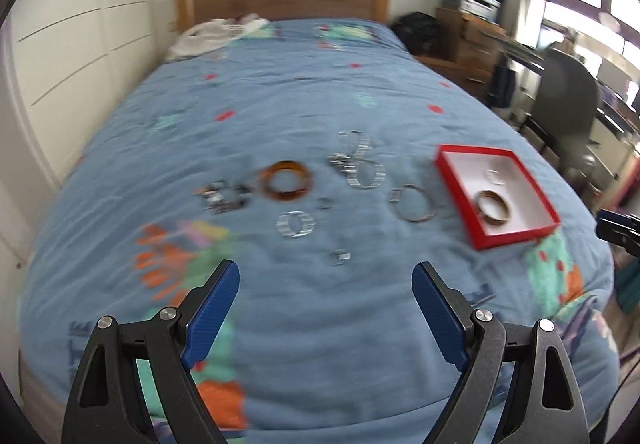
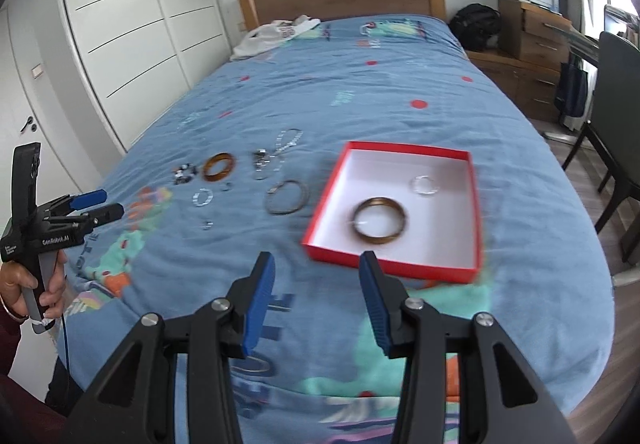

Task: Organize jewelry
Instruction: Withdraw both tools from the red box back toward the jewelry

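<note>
- Blue quilted bedspread (image 2: 400,99) carries all loose jewelry in a scattered row, left of a red tray (image 2: 476,203); both claws hang above the near edge of the bed, touching nothing.
- Left gripper (image 1: 326,280): blue pads spread wide, nothing between them; its view is motion-blurred, so fine detail of the pieces is uncertain.
- Farthest left lies a dark beaded cluster (image 2: 183,173); just beside it an amber bangle (image 2: 219,166); nearer the camera a small sparkly band (image 2: 202,198) and a tiny ring (image 2: 207,224).
- Mid-row: a tangled silver chain bracelet (image 2: 276,155); nearer, a thin metal bangle (image 2: 287,196), the piece closest to the tray.
- Judged next pick: the thin metal bangle; approach from above, straddle one side of the hoop with the pads, close firmly; the soft quilt will give, so press down lightly.
- Red tray holds a brown bangle (image 2: 380,226) and a small clear ring (image 2: 423,185), well apart; bare white floor remains for further pieces.
- Right gripper (image 2: 316,264): pads parted, moderately spread, empty, hovering just short of the tray's near rim.
- Obstructions: none between the claws and the row; the tangled chain may snag neighbours if dragged; chair (image 2: 616,147) stands well clear at the right.
</note>
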The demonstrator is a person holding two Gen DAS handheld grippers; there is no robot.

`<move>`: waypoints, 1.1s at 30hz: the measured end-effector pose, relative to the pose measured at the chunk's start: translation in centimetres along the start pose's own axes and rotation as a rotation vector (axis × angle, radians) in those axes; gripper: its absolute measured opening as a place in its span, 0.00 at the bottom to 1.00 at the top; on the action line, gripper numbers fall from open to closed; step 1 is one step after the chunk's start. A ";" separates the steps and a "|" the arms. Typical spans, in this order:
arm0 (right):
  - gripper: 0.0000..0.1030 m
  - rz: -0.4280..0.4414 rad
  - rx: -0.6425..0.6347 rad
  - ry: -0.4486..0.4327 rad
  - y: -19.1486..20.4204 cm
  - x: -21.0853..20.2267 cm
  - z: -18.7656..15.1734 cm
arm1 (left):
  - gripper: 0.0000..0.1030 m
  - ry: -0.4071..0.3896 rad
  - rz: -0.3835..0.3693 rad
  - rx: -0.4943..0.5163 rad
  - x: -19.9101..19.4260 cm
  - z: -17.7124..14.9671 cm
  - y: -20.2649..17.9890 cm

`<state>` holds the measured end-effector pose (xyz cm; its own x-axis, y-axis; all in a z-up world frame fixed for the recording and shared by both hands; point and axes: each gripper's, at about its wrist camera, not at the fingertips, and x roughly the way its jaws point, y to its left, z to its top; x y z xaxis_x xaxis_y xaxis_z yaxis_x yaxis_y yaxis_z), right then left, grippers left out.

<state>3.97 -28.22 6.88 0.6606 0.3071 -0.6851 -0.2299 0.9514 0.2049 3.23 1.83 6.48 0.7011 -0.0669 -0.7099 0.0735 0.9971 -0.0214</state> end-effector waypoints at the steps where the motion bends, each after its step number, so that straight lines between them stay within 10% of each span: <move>1: 0.41 0.005 0.003 0.000 0.7 0.2 -0.1 | 0.85 -0.007 0.015 -0.009 -0.3 -0.3 0.7; 33: 0.41 -0.003 0.016 0.122 8.7 15.7 1.7 | 0.84 0.087 0.030 -0.130 10.1 -2.4 7.1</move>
<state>13.61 -15.07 -0.90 0.5692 0.3007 -0.7652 -0.2162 0.9527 0.2136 9.10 8.31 -2.50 0.6370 -0.0387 -0.7699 -0.0432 0.9954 -0.0858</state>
